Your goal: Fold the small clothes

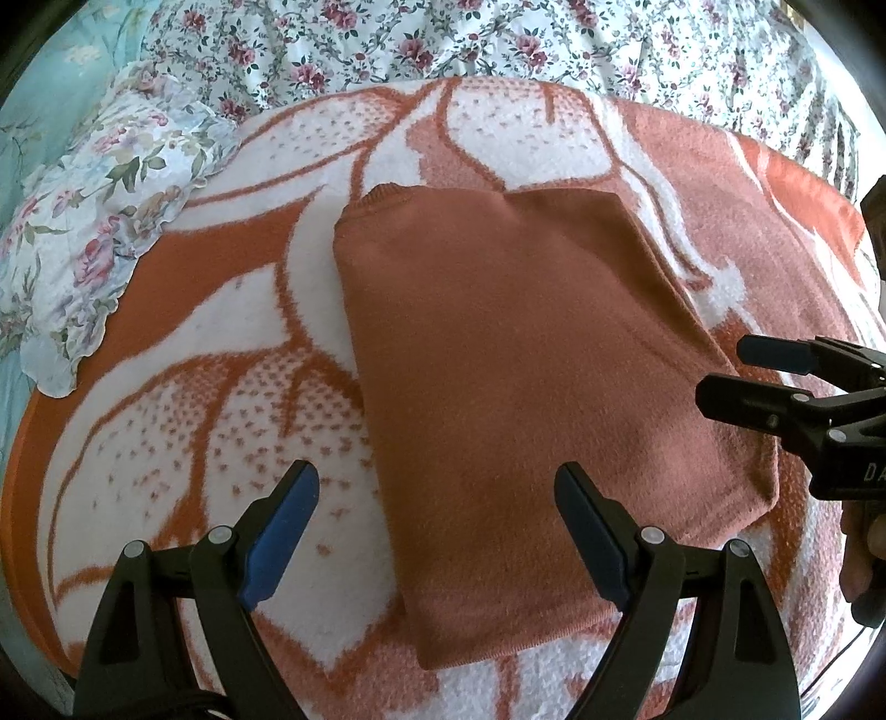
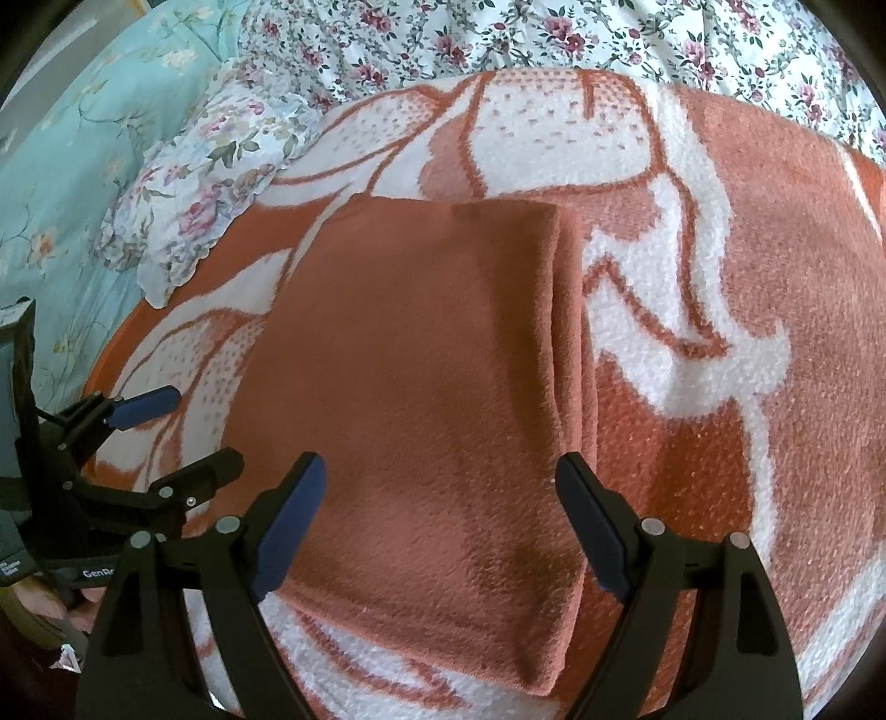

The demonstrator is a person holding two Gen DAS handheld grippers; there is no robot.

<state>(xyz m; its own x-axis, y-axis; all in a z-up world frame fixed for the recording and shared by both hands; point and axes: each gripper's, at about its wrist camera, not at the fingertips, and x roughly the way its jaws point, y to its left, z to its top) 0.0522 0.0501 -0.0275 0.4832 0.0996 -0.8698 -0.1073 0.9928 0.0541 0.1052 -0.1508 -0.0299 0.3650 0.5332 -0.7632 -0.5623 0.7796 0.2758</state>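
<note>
Left wrist view: a rust-orange sweater, folded into a long rectangle, lies flat on an orange and white patterned blanket. Its ribbed edge sits at the far end, and a folded layer shows along its right side. The left gripper fills the bottom of the picture, its two black fingers with blue pads spread wide apart and holding nothing; the near left part of the sweater shows between them. At the right edge the right gripper reaches in sideways, jaws parted, tips just beside the sweater's right edge. A flowered pillow rests on the blanket's far left corner, with a flowered sheet beyond.

Right wrist view: the same sweater lies in the middle of the blanket, stacked folded layers visible along its right edge. The right gripper hangs over the sweater's near end, jaws wide open and empty. At the lower left the left gripper points in from the side, jaws apart, near the sweater's left edge. The pillow and a teal bedspread lie to the far left.
</note>
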